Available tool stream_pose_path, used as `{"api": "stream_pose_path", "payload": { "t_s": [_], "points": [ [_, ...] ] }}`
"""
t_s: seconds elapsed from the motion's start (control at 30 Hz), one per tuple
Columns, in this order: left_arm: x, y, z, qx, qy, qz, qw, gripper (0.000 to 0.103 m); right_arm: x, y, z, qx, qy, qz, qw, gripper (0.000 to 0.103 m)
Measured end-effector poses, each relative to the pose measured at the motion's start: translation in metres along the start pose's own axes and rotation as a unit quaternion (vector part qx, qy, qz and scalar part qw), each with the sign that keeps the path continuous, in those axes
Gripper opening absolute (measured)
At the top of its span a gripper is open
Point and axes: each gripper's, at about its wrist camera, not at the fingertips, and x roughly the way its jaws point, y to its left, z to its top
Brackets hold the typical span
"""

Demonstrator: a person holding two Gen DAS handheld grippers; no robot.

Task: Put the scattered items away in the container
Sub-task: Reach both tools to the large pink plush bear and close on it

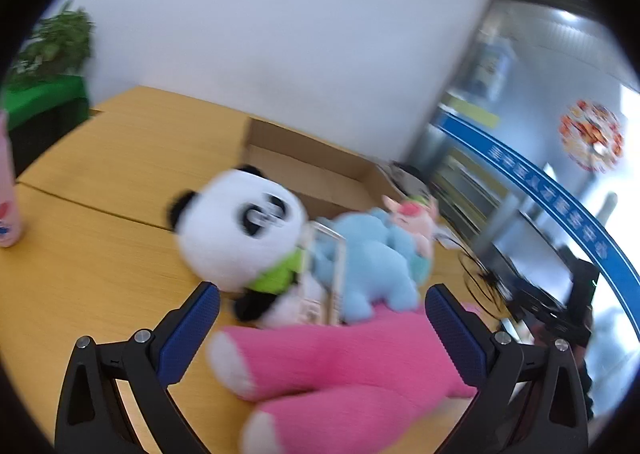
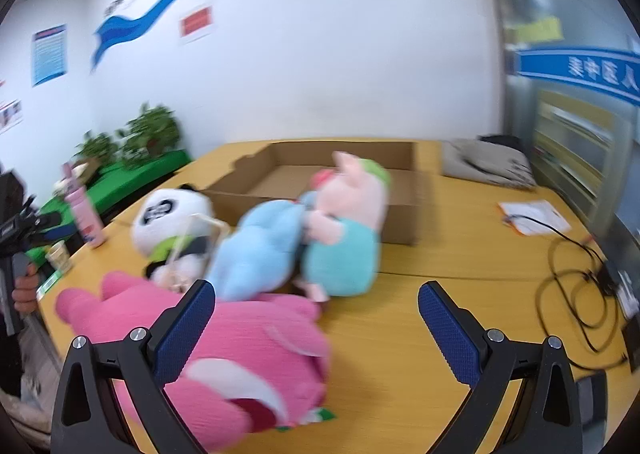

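your left hand-held gripper point(image 1: 322, 320) spread wide, empty | pink plush point(image 1: 340, 366) on counter point(image 1: 100, 254) lies between its jaws, long axis crosswise | right hand-held gripper point(image 2: 316, 314) spread wide, empty, plush off its left | cardboard box point(image 2: 348, 170) beyond

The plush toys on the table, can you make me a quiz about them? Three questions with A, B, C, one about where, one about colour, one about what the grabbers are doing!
1. Where is the cardboard box?
A. Behind the toys
B. On the floor
C. On top of the panda

2. What colour is the big plush nearest the grippers?
A. Yellow
B. Pink
C. Black

3. How are the left gripper and right gripper?
A. Both shut on toys
B. One open, one shut
C. Both open

Answers: 1 A, the box sits on the table beyond the panda, blue plush and pig. 2 B, it is bright pink. 3 C, both pairs of fingers stand wide apart, gripping nothing.
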Motion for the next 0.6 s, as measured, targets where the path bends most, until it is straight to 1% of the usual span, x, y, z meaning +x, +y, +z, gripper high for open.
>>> {"api": "stream_pose_path", "payload": {
  "t_s": [0.07,0.1,0.13,0.17,0.2,0.23,0.27,0.3,0.33,0.4,0.47,0.6],
  "points": [
    [0.021,-0.023,-0.025,0.016,0.034,-0.003,0.9993,0.102,0.022,0.015,-0.006,-0.008,0.023,0.007,1.000,0.103],
    [0.040,-0.036,-0.035,0.020,0.060,-0.002,0.9980,0.102,0.037,0.019,-0.012,-0.008,0.045,0.002,0.999,0.103],
    [0.059,-0.042,-0.044,0.020,0.090,0.001,0.9957,0.102,0.056,0.021,-0.021,-0.005,0.078,-0.011,0.997,0.103],
    [0.083,-0.043,-0.056,0.023,0.135,0.010,0.9905,0.102,0.073,0.021,-0.031,0.002,0.111,-0.021,0.994,0.103],
    [0.110,-0.043,-0.069,0.030,0.180,0.031,0.9828,0.103,0.084,0.017,-0.040,0.019,0.130,-0.013,0.991,0.103],
    [0.124,-0.041,-0.080,0.034,0.203,0.055,0.9771,0.103,0.088,0.009,-0.049,0.053,0.140,0.020,0.989,0.103],
    [0.128,-0.037,-0.086,0.023,0.205,0.049,0.9773,0.103,0.089,0.002,-0.056,0.089,0.149,0.054,0.983,0.103],
    [0.127,-0.032,-0.085,0.012,0.192,0.036,0.9806,0.103,0.088,-0.004,-0.061,0.111,0.155,0.071,0.979,0.103],
    [0.124,-0.028,-0.085,0.003,0.188,0.022,0.9820,0.103,0.086,-0.007,-0.067,0.122,0.156,0.084,0.977,0.103],
    [0.124,-0.023,-0.088,-0.008,0.200,0.008,0.9797,0.103,0.082,-0.010,-0.077,0.136,0.156,0.105,0.973,0.103],
    [0.124,-0.024,-0.093,-0.009,0.210,0.006,0.9776,0.103,0.080,-0.006,-0.082,0.136,0.154,0.107,0.973,0.103],
    [0.118,-0.024,-0.096,-0.006,0.235,-0.002,0.9720,0.103,0.080,-0.003,-0.076,0.129,0.160,0.106,0.973,0.103]
  ]
}}
